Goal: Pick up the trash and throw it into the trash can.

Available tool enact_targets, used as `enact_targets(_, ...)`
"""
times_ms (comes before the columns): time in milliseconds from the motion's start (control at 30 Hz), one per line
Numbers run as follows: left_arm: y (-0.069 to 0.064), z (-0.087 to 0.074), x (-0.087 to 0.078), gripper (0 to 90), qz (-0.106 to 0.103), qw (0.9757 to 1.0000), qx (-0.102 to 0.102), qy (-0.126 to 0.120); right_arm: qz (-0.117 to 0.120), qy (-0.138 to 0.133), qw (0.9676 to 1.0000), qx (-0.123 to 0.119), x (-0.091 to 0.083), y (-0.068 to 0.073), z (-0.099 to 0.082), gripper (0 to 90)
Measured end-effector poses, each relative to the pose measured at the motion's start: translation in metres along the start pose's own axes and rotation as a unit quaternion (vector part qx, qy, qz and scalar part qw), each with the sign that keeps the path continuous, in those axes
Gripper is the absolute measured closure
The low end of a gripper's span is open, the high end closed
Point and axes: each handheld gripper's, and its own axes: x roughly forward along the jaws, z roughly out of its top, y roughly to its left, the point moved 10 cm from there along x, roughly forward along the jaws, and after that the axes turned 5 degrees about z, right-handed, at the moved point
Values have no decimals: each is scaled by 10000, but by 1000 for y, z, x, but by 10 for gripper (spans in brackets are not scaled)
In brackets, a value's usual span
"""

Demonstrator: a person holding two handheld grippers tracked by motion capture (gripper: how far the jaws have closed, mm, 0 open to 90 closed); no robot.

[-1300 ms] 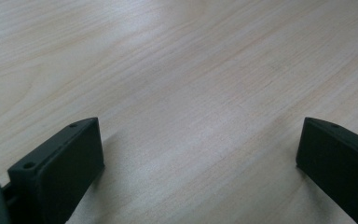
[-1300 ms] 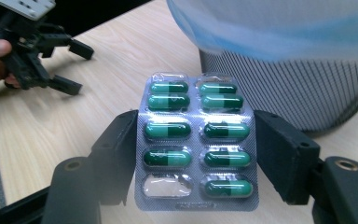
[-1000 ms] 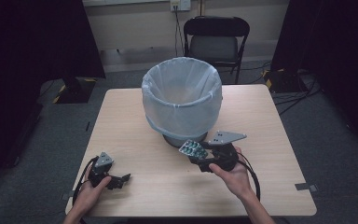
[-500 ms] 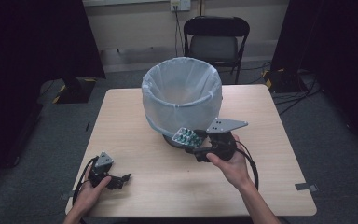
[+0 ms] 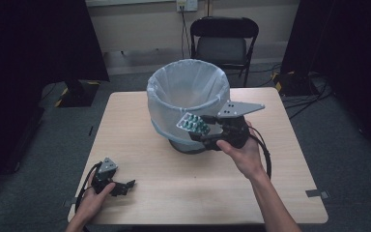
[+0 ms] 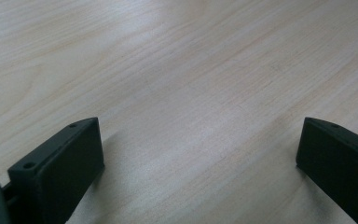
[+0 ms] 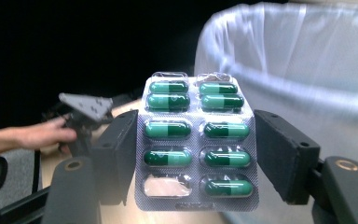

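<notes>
A silver blister pack [image 5: 193,124] of green capsules [image 7: 196,130] is held in the air, my right gripper [image 5: 202,131] shut on its two long edges. One bottom pocket looks empty. The pack hangs against the front right side of a round bin with a white liner [image 5: 188,89], just under its rim. In the right gripper view the bin's liner [image 7: 303,60] rises close at the right. My left gripper [image 5: 121,185] rests low on the wooden table [image 5: 280,169] near the front left corner. Its jaws stand wide open over bare wood [image 6: 191,70].
A black folding chair [image 5: 224,43] stands behind the table's far edge. Cables and a dark box [image 5: 294,82] lie on the floor at the right. The left hand and its gripper [image 7: 81,112] appear far off in the right gripper view.
My right gripper has lifted the blister pack from near the table and carried it up and left toward the bin's side. The left gripper has stayed put.
</notes>
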Motion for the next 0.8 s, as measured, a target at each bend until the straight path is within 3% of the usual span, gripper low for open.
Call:
enact_targets(167, 0, 0, 0, 1, 0, 10000, -2, -2, -5, -219, 9997, -91, -4, -3, 29, 337)
enact_targets(233, 0, 0, 0, 1, 0, 10000, -2, -1, -9, -229, 9997, -96, -4, -5, 32, 337)
enact_targets(567, 0, 0, 0, 1, 0, 10000, -2, -1, -201, -232, 9995, -107, 12, -37, 67, 337)
enact_targets(800, 0, 0, 0, 1, -1, 10000, -2, 0, -346, -197, 9992, -11, 23, -59, 77, 337)
